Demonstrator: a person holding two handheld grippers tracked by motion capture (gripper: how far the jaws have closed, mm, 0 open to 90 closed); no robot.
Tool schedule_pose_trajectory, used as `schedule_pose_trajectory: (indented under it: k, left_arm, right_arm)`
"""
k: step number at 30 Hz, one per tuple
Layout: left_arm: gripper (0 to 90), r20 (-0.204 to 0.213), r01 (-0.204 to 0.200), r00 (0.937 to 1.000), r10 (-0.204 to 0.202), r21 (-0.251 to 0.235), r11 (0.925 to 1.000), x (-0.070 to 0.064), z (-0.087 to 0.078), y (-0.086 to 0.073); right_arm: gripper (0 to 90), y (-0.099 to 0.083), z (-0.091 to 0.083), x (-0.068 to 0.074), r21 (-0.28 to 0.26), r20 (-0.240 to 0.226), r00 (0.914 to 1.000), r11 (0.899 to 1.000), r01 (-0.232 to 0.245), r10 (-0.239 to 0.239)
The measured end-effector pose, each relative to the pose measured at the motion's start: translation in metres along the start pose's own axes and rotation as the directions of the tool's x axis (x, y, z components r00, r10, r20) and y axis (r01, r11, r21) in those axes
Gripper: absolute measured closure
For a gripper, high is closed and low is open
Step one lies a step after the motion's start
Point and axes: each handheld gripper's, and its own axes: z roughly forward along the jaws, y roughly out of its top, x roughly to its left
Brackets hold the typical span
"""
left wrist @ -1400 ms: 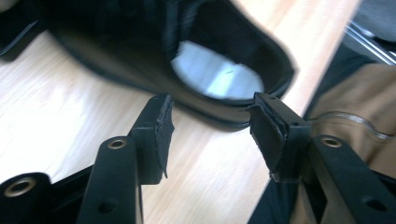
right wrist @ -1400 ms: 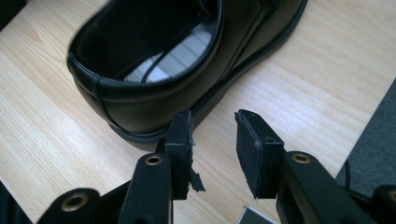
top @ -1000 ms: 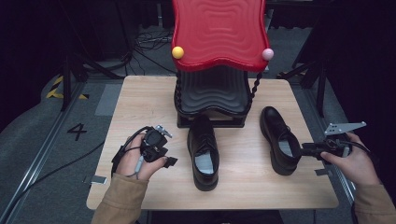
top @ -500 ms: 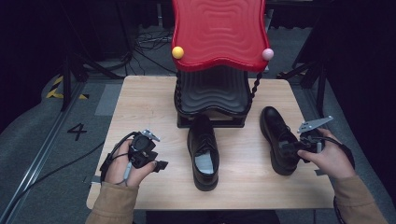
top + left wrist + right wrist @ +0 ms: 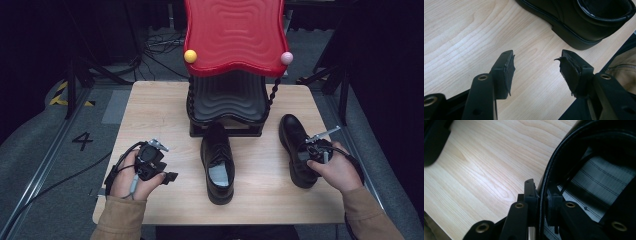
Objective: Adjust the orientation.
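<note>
Two black leather shoes stand on the wooden table (image 5: 150, 115). The middle shoe (image 5: 218, 160) points toward the rack; its heel (image 5: 584, 22) lies just ahead of my left gripper (image 5: 536, 67), which is open with only bare wood between its pads. From above, the left gripper (image 5: 167, 177) sits left of that shoe's heel, apart from it. The right shoe (image 5: 295, 145) lies near the table's right edge. My right gripper (image 5: 541, 195) is shut on that shoe's collar rim (image 5: 559, 162), one jaw outside and one inside over the striped insole. From above, the right gripper (image 5: 306, 155) is at the shoe's opening.
A shoe rack with a wavy red top (image 5: 235, 35) and a black lower shelf (image 5: 227, 97) stands at the back middle of the table. Bare wood lies left of the rack and between the shoes. Dark floor with cables surrounds the table.
My right gripper has moved left from beside the right shoe onto its opening and now grips the rim. The left hand has shifted only slightly.
</note>
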Motion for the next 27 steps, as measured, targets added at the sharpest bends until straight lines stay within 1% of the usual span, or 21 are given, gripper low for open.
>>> schedule_pose_trajectory:
  k: [1, 2, 3, 6, 7, 8, 9, 10, 11, 12, 13, 14, 15, 16, 19, 21, 23, 27]
  left_arm:
    - [45.4, 0.0, -0.002, 1.0, 0.002, 0.0, 1.0, 0.0, 0.0, 0.001]
    - [45.3, 0.0, -0.004, 1.0, 0.004, 0.001, 1.0, 0.0, 0.0, 0.001]
    - [45.2, 0.001, -0.008, 1.0, 0.008, -0.001, 1.0, 0.0, 0.0, 0.002]
    - [45.2, 0.002, -0.007, 1.0, 0.007, -0.003, 1.0, 0.001, 0.0, 0.003]
    - [45.2, 0.002, -0.008, 1.0, 0.008, -0.004, 1.0, 0.001, 0.0, 0.004]
    - [45.3, 0.002, -0.011, 0.9999, 0.011, -0.006, 0.9999, 0.001, 0.001, 0.006]
    - [45.3, 0.006, -0.014, 0.9999, 0.014, -0.004, 0.9999, 0.001, 0.002, 0.007]
    - [45.3, 0.008, -0.015, 0.9999, 0.015, -0.003, 0.9999, 0.001, 0.003, 0.008]
    - [45.2, 0.008, -0.015, 0.9999, 0.015, -0.003, 0.9999, 0.001, 0.003, 0.008]
    - [45.2, 0.008, -0.022, 0.9997, 0.022, 0.0, 0.9998, 0.001, 0.004, 0.009]
    - [45.3, 0.009, -0.025, 0.9996, 0.025, 0.001, 0.9997, 0.001, 0.004, 0.011]
    - [45.3, 0.012, -0.031, 0.9994, 0.031, 0.002, 0.9995, 0.0, 0.005, 0.012]
    - [45.3, 0.012, -0.031, 0.9994, 0.031, 0.002, 0.9995, 0.0, 0.005, 0.012]
    - [45.3, 0.015, -0.034, 0.9993, 0.034, 0.0, 0.9994, 0.0, 0.005, 0.014]
    - [45.2, 0.016, -0.037, 0.9992, 0.037, -0.002, 0.9993, 0.0, 0.006, 0.016]
    - [45.3, 0.019, -0.042, 0.999, 0.042, 0.0, 0.9991, 0.0, 0.007, 0.018]
    - [45.2, 0.019, -0.049, 0.9986, 0.049, 0.003, 0.9988, 0.0, 0.008, 0.019]
    - [45.3, 0.022, -0.048, 0.9986, 0.048, 0.001, 0.9988, 0.0, 0.009, 0.022]
  right_arm:
    - [83.0, 0.0, 0.0, 0.0, -0.003, 0.001, 0.9999, 1.0, -0.014, 0.014]
    - [83.4, -0.001, -0.001, 0.001, -0.016, 0.002, 0.999, 0.999, -0.044, 0.044]
    - [83.6, -0.002, -0.002, 0.002, -0.024, 0.002, 0.9984, 0.998, -0.056, 0.056]
    - [84.7, -0.003, -0.005, 0.004, -0.035, 0.01, 0.9979, 0.997, -0.063, 0.063]
    - [85.2, -0.004, -0.009, 0.006, -0.041, 0.031, 0.9973, 0.997, -0.065, 0.066]
    - [85.7, -0.007, -0.017, 0.006, -0.06, 0.064, 0.9962, 0.997, -0.055, 0.059]
    - [85.8, -0.008, -0.02, 0.005, -0.075, 0.032, 0.9975, 0.995, -0.061, 0.063]
    - [85.9, -0.01, -0.023, 0.005, -0.088, 0.013, 0.9978, 0.994, -0.063, 0.064]
    - [85.9, -0.01, -0.023, 0.005, -0.088, 0.013, 0.9978, 0.994, -0.063, 0.064]
    - [85.9, -0.011, -0.024, 0.007, -0.094, 0.005, 0.9983, 0.994, -0.058, 0.059]
    - [85.9, -0.012, -0.029, 0.016, -0.099, -0.003, 0.9991, 0.994, -0.041, 0.041]
    - [85.9, -0.012, -0.03, 0.019, -0.094, 0.002, 0.9996, 0.995, -0.026, 0.027]
    - [85.9, -0.012, -0.03, 0.019, -0.094, 0.002, 0.9996, 0.995, -0.026, 0.027]
    - [85.8, -0.014, -0.034, 0.027, -0.082, 0.011, 0.9998, 0.996, -0.015, 0.015]
    - [85.7, -0.018, -0.039, 0.034, -0.064, 0.011, 0.9999, 0.998, -0.006, 0.007]
    - [85.7, -0.021, -0.043, 0.039, -0.061, 0.003, 1.0, 0.998, 0.004, -0.004]
    - [85.7, -0.023, -0.046, 0.045, -0.057, 0.001, 0.9998, 0.998, 0.019, -0.019]
    - [85.6, -0.026, -0.051, 0.059, -0.056, -0.018, 0.9979, 0.997, 0.061, -0.062]
